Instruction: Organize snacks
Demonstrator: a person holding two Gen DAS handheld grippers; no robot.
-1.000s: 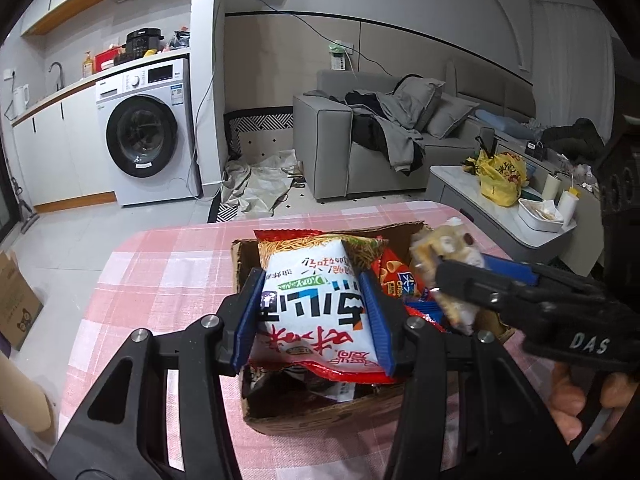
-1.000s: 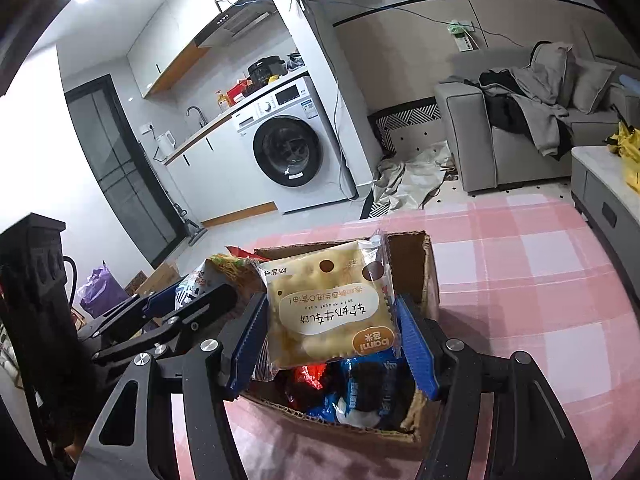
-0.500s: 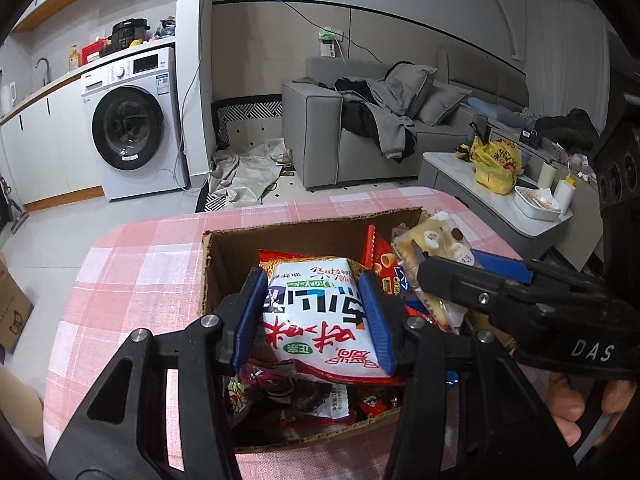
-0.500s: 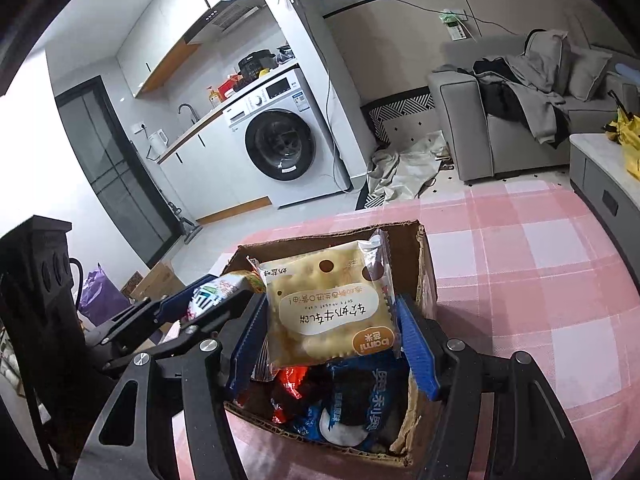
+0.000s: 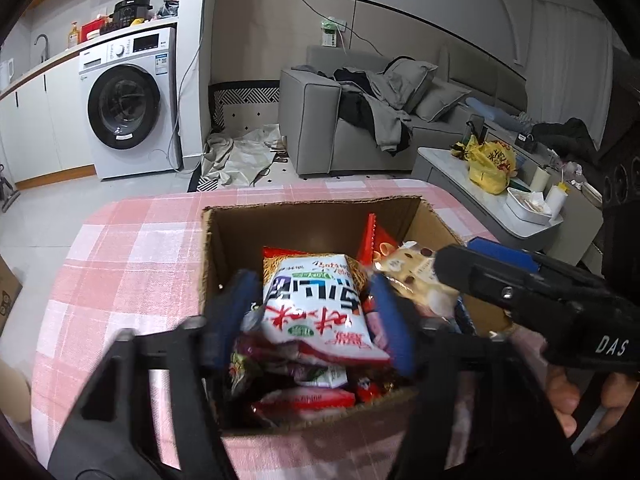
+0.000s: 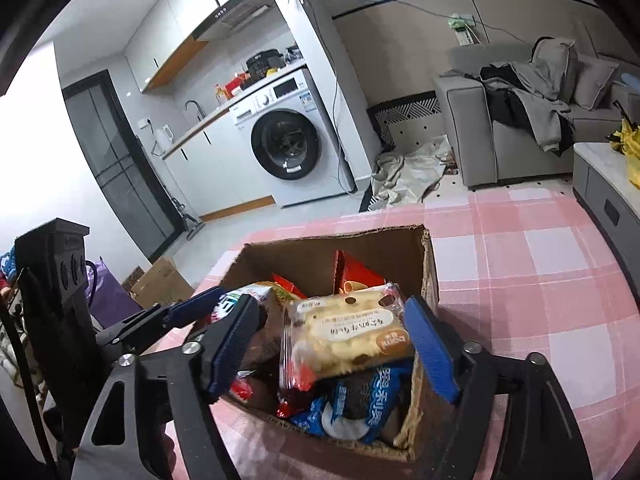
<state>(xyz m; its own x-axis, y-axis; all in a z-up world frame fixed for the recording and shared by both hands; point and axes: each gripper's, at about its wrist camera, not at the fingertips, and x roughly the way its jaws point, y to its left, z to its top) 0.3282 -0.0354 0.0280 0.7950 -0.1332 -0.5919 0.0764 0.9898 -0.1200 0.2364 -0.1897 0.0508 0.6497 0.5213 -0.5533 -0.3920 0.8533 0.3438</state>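
Here, both hand-held grippers opening, packets loose between, over cardboard box

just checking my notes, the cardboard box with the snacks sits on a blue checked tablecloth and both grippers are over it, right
Not quite: the tablecloth is pink and white checked, not blue, as the right wrist view shows. The rest holds: the cardboard box with the snacks sits on it, and the left gripper and right gripper are both over it, their jaws opening around a white noodle packet and a biscuit packet.
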